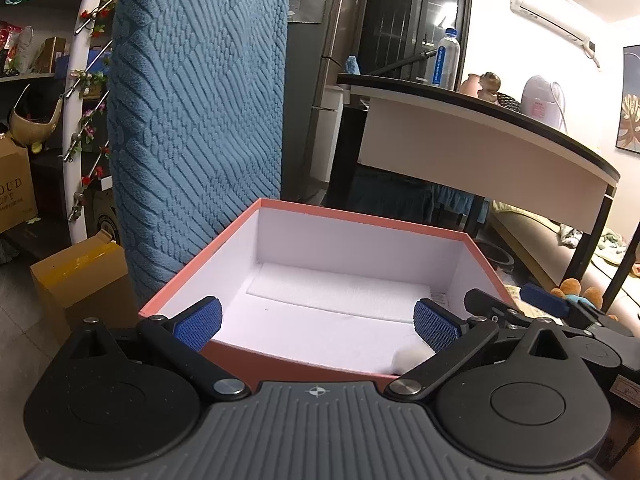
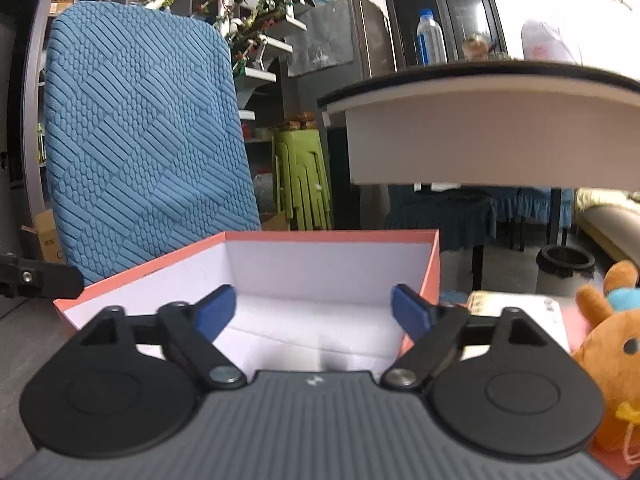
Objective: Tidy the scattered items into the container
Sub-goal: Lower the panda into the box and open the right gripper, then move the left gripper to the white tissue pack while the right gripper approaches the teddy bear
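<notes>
Over the pink box point(image 1: 240, 236), both grippers gape empty

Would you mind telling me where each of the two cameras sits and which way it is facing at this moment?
Left wrist view: sits on the left gripper, looking forward and down into the pink box; its own open blue-padded fingers show, and the right gripper beside the box.
Right wrist view: sits on the right gripper, facing the same pink box from lower down; its open fingers show, with an orange plush toy at the right.
Shared: the box, the blue chair back, the table and the water bottle.
</notes>
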`<state>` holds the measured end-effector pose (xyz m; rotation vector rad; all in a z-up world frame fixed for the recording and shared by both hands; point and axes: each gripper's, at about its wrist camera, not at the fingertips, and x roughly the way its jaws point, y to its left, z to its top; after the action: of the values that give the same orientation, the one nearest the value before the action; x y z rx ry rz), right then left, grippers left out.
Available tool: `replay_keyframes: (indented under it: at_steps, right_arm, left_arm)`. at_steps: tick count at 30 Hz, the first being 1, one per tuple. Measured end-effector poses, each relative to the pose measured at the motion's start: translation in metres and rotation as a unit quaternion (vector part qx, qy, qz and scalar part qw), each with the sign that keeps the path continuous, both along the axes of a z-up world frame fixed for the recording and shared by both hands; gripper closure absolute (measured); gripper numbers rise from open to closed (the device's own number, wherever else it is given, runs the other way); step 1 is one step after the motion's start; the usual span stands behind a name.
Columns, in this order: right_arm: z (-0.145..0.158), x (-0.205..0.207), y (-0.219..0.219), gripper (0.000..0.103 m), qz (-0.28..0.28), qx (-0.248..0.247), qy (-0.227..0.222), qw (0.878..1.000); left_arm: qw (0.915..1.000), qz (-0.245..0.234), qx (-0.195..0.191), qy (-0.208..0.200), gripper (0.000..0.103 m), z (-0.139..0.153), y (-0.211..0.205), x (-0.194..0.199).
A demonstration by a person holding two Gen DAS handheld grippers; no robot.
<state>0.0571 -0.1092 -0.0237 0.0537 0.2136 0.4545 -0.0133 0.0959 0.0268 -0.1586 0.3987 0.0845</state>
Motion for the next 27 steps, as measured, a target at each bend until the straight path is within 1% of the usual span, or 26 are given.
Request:
replay_keyframes:
  at_steps: [6, 15, 20, 23, 26, 27]
  right_arm:
    - [0.005, -0.006, -0.02, 0.014, -0.016, 0.007, -0.003, 1.0]
    - [0.01, -0.023, -0.067, 0.014, -0.049, 0.001, -0.006, 0.999]
    - [0.012, -0.036, -0.095, 0.009, -0.063, 0.006, -0.005, 0.998]
    - [0.012, -0.043, -0.111, 0.006, -0.071, 0.006, -0.005, 0.997]
    - [0.012, -0.052, -0.127, 0.0, -0.081, 0.004, -0.009, 0.997]
    - [0.012, -0.054, -0.133, 0.0, -0.084, 0.004, -0.009, 0.996]
  left_arm:
    - [0.9998, -0.015, 0.009, -0.006, 0.0, 0.0, -0.016, 0.003]
    - [0.999, -0.041, 0.019, -0.006, 0.0, -0.004, -0.044, 0.011]
    - [0.9983, -0.054, 0.02, -0.01, 0.0, -0.005, -0.063, 0.015]
    - [0.9975, -0.065, 0.023, -0.015, 0.0, -0.004, -0.08, 0.018]
    - [0.9964, -0.078, 0.028, -0.02, 0.0, -0.005, -0.097, 0.021]
    - [0.9959, -0.082, 0.031, -0.023, 0.0, -0.006, -0.103, 0.022]
